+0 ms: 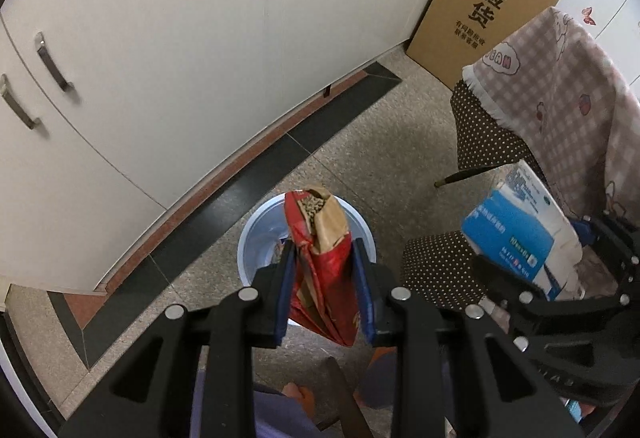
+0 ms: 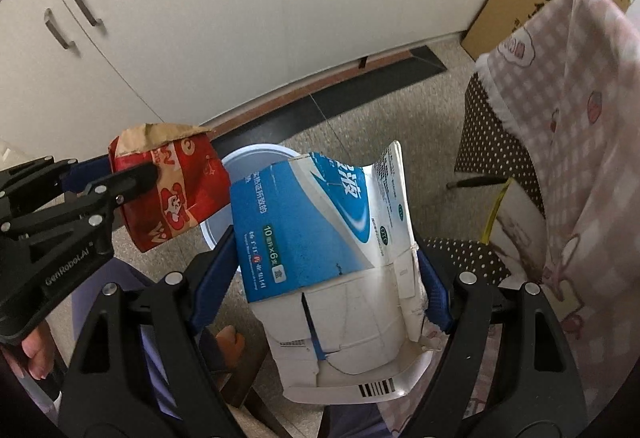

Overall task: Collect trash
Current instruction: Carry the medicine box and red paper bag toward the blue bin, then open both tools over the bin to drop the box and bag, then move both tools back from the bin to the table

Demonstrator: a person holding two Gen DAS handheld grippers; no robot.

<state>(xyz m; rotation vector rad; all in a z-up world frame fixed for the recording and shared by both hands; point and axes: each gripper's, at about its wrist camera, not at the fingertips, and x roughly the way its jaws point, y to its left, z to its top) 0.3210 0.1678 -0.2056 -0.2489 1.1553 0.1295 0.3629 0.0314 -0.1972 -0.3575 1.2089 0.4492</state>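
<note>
Both Hands Loaded, Poised Over the Bin

Right now the person stands over a pale blue bin [image 1: 256, 238] on the speckled floor [image 1: 360, 141], each hand bringing a piece of trash to it. The left gripper [image 1: 325, 270] has its fingers [image 1: 286, 278] drawn narrow around a crumpled red snack bag [image 1: 320, 262]; the pads press its sides and the bag hangs between them, directly above the bin's mouth. The right gripper [image 2: 326, 270] has its fingers [image 2: 216, 262] spread wide, closed on a flattened blue-and-white carton [image 2: 320, 238], which spans nearly the whole gap and sits over the bin's near rim in that hand's view.

My read is that the carrying is about done and the drop comes next. The bag looks ready: ease those fingers apart and it should fall inside. The carton is the awkward one, since it is about as broad as the bin's opening, so it probably wants tipping end-down and centring first, or it may catch on the rim.

Room is tight on one side. White cabinets [image 1: 180, 57] run along behind the bin with a clear strip of floor between. A chair draped in pink checked cloth [image 1: 560, 89] crowds the right gripper, and a cardboard box [image 1: 484, 9] stands further off against the cabinets.
</note>
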